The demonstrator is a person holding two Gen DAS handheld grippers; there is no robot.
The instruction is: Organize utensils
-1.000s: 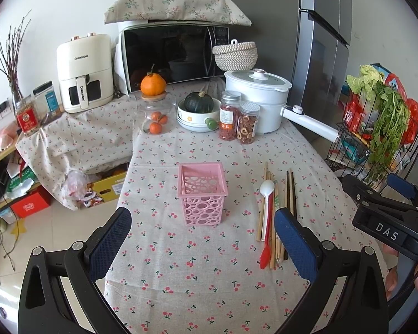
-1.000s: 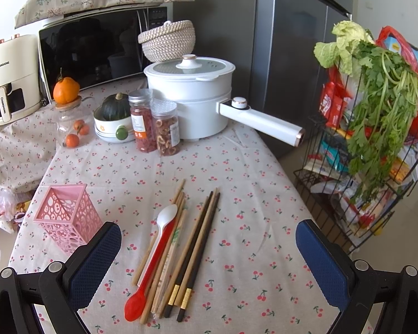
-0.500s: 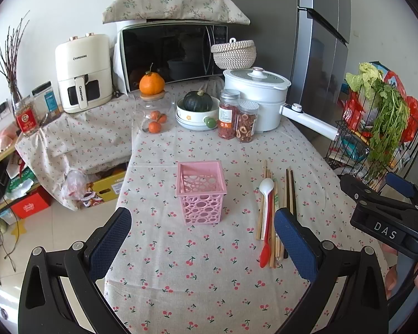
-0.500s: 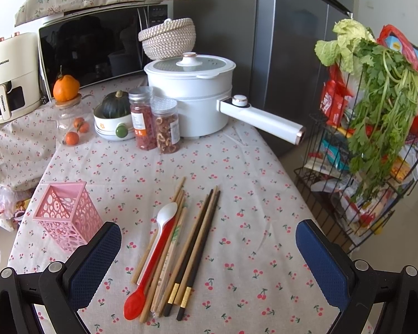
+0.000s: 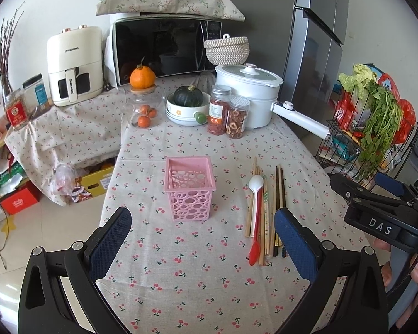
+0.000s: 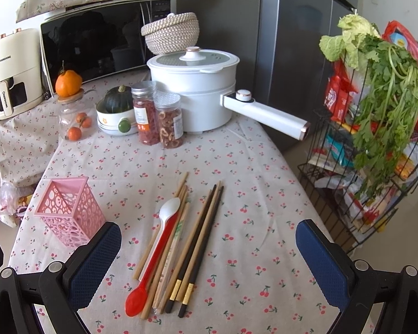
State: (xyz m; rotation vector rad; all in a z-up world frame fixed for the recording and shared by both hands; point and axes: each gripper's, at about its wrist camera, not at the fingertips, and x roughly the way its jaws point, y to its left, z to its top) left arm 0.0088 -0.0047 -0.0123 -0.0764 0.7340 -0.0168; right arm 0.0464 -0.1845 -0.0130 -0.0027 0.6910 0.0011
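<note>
Both your tongs are spread wide right now and neither one has hold of anything. Your left tongs (image 5: 202, 239) hang over the near part of the table (image 5: 186, 278), with the pink perforated basket (image 5: 189, 189) standing upright just beyond the gap between the pads. Your right tongs (image 6: 209, 256) hang over the utensil pile, and in the left wrist view you can see them (image 5: 387, 194) off at the right edge with part of your hand (image 5: 409, 284) below.

The utensils all lie flat on the cherry-print tablecloth (image 6: 250, 172), to the right of the basket and apart from it. There's a white spoon (image 6: 168, 211) with its bowl pointing away from you, and a red spoon (image 6: 153, 272) lying against it with its bowl toward you. Light wooden chopsticks (image 6: 181, 192) sit under and beside the spoons, and a set of dark chopsticks (image 6: 206, 217) with gold bands near the ends lies just to the right of those, touching the pile. The basket looks empty from what the left wrist view shows of its inside.

Further back on the table you've got two clear jars (image 6: 158, 119) of dried stuff, a bowl with a dark green squash (image 6: 117, 100) in it, a glass jar (image 6: 75, 122) with an orange (image 6: 68, 83) on its lid, and a white electric pot (image 6: 192, 83) with a long handle. Behind that sit a microwave (image 6: 97, 39), a woven lidded basket (image 6: 171, 33) and a cream air fryer (image 5: 75, 64). A wire rack (image 6: 362, 194) with leafy greens (image 6: 387, 105) stands off the table's right side.
</note>
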